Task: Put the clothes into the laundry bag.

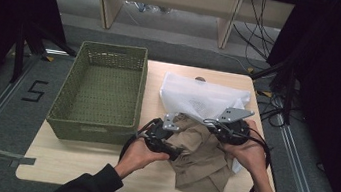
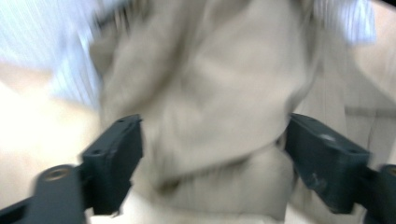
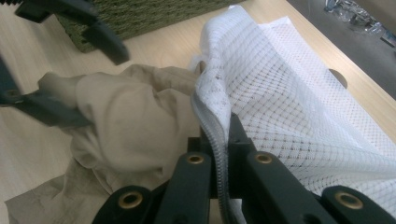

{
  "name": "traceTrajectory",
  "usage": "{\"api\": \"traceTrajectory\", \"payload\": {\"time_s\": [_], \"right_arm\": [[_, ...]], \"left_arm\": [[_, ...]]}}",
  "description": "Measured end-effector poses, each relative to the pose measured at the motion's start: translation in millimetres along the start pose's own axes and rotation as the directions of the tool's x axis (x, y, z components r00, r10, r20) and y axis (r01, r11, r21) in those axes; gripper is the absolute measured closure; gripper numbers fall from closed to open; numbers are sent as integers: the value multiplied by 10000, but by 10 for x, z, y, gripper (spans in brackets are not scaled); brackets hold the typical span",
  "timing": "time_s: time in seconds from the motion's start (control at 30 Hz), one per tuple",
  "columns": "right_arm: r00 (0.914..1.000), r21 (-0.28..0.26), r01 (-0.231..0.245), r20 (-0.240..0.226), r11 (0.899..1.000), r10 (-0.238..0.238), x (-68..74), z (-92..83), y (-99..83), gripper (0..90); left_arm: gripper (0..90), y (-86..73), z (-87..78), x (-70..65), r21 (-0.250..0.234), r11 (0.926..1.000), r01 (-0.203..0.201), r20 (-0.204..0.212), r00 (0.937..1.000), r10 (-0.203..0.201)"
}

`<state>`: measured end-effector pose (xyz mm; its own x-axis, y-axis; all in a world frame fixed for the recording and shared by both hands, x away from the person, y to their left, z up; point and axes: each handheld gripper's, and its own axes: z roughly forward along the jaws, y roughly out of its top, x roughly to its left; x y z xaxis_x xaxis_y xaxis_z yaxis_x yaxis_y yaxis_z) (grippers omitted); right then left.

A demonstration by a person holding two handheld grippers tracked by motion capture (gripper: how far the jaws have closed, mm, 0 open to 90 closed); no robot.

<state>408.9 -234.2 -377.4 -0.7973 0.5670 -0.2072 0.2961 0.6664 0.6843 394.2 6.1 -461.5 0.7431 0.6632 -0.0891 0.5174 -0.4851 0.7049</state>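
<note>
The right gripper point(image 3: 219, 140) was clamped on the zippered rim of the white mesh bag point(image 3: 299, 93), holding its mouth up. Just beside it, the left gripper point(image 2: 212, 154) stood wide apart around a bunch of the beige garment point(image 2: 210, 93), which lay half inside that mouth. Soft, light and floppy, the cloth would probably sag anywhere; a thick bunched fold seemed the best purchase. The green basket point(image 1: 103, 91) sat beyond.

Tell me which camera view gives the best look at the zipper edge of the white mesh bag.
The right gripper view: the right gripper is clamped on the zipper edge of the white mesh bag, close up and sharp. The high view shows the bag whole but that edge too small to make out. The left gripper view is blurred, with pale fabric at its top corners.
</note>
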Motion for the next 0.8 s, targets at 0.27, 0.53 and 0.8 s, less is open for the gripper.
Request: {"api": "traceTrajectory", "payload": {"time_s": [0.27, 0.53, 0.8], "right_arm": [[9987, 104, 501, -136, 9987, -500, 64, 116, 20, 900], [9979, -411, 552, -308, 9976, -564, 149, -50, 150, 900], [9982, 106, 564, -220, 9984, -561, 178, -48, 4, 900]], "left_arm": [[728, 8, 341, -64, -283, 9996, -82, 1001, 9949, 110], [770, 370, 119, -252, -2061, 9780, 321, 1077, 9941, -99], [671, 211, 610, -132, -1379, 9889, 560, 407, 9979, -509]]}}
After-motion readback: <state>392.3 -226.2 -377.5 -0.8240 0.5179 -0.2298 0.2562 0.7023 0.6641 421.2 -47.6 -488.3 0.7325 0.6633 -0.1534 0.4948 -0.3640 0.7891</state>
